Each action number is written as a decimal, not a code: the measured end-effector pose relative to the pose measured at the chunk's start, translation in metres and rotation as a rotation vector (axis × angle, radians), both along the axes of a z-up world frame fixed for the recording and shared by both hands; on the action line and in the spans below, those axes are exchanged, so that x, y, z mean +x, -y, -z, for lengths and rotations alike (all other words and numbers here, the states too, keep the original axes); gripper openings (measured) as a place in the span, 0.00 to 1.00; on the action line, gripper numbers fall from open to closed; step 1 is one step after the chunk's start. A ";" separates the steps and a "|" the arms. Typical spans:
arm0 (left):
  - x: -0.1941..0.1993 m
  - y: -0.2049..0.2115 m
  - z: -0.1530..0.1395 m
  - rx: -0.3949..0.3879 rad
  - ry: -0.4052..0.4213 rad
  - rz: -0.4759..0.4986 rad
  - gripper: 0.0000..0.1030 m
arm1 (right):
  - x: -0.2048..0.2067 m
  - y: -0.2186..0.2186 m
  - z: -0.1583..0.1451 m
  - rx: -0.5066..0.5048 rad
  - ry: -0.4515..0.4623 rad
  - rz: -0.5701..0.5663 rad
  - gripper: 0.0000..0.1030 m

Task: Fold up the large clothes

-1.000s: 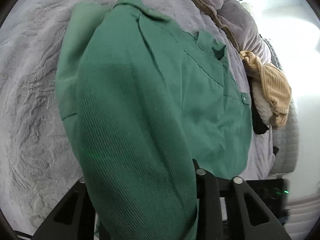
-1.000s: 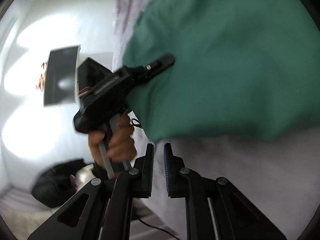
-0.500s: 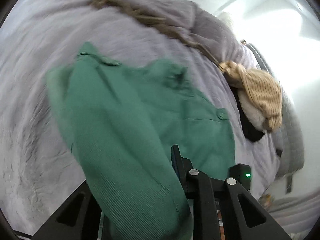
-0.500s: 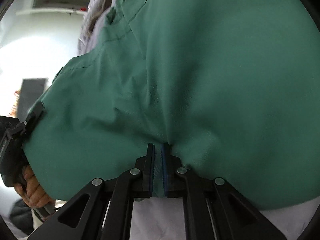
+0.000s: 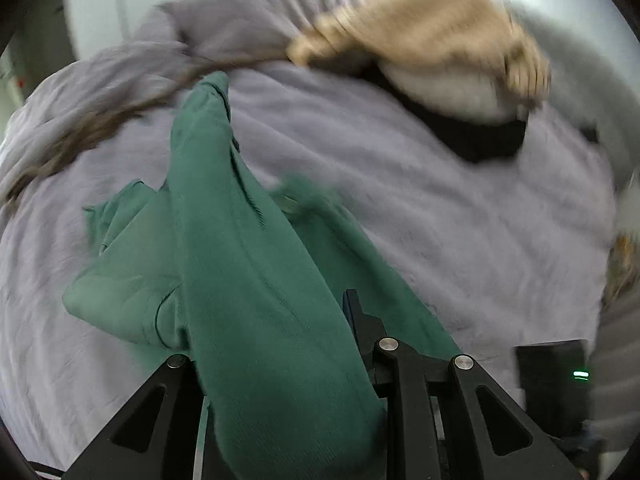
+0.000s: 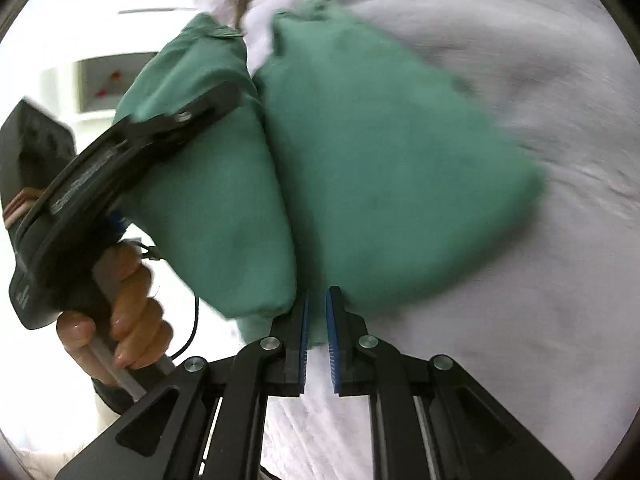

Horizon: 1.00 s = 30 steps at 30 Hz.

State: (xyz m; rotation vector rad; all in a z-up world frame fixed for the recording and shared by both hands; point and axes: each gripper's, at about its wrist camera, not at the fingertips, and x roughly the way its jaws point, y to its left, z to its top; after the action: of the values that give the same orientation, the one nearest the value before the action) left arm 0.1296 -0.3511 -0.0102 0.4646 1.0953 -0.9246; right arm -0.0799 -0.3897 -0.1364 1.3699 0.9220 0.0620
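- Nearest, the right gripper (image 6: 316,312) has its blue-padded jaws nearly together and easing apart. An edge of the green garment (image 6: 360,168) sits at the fingertips, but I cannot tell whether the pads press on it or the cloth only lies against them.
- Just to its left, the left gripper (image 5: 276,320) is clamped on a thick bunch of the same garment. The cloth swallows the space between its fingers and runs away from them as a taut rope, which is why that part stands clear of the bed.
- In the right wrist view, a person's hand (image 6: 124,304) grips the handle of that left gripper, which is tilted steeply down into the cloth. To me that reads as carrying one side across to lay it over the rest.
- The garment hangs doubled between the two grippers, one lobe on each side of a middle crease. Its far end trails on the lavender blanket (image 5: 460,216), so the fold looks begun, not finished.
- Farther off to the right, a tan knitted garment (image 5: 432,28) is heaped on something pale and something black, well apart from the green one, probably waiting its turn.
- At the far left a brown strip (image 5: 100,124) runs along the rumpled edge of the blanket. It is too blurred for me to name.
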 end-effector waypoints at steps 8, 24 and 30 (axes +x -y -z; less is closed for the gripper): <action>-0.018 0.019 0.003 -0.123 -0.097 0.010 0.81 | -0.018 0.043 0.013 0.042 0.009 0.019 0.12; 0.020 -0.164 0.008 -0.083 -0.126 -0.467 0.86 | 0.049 0.018 -0.008 0.105 0.105 -0.099 0.57; 0.018 -0.194 0.017 -0.078 -0.145 -0.515 0.86 | 0.079 0.009 0.001 0.206 0.117 -0.024 0.00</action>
State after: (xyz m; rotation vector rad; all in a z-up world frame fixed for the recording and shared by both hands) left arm 0.1472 -0.1569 -0.0272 0.0401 1.2291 -0.5466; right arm -0.0005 -0.3987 -0.1370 1.5289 0.8509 0.2588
